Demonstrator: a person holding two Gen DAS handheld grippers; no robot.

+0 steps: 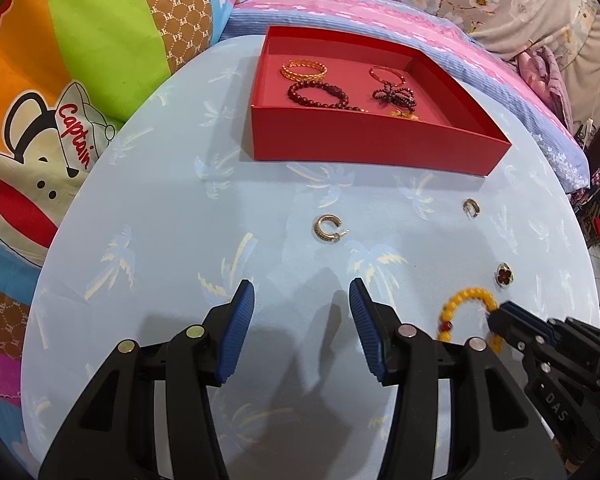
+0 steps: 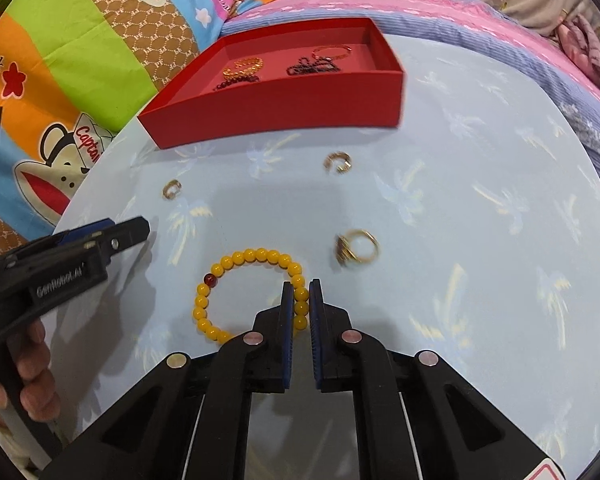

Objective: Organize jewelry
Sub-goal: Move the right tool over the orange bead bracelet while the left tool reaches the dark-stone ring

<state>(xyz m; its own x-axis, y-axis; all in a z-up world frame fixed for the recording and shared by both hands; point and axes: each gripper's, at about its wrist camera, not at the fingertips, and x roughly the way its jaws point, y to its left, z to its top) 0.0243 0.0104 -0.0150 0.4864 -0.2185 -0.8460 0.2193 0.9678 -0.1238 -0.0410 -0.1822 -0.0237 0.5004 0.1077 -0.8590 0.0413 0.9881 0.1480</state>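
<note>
Yellow bead bracelet [image 2: 249, 295] lies flat on the blue table [image 2: 480, 240], its right arc pinched between the nearly closed fingers of the right gripper [image 2: 301, 300], a grip suited to lifting it toward the red box [image 2: 284, 100] that holds other bracelets. Left gripper [image 1: 302, 300] hovers wide open, empty. Two hoop earrings [image 1: 329, 229] and a ring [image 2: 356, 249] lie loose nearby.

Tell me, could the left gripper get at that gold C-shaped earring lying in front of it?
Probably yes. The left gripper is open and holds nothing, and the gold C-shaped earring lies ahead of its fingers on bare tablecloth, with nothing between them. The red box sits farther back.
</note>
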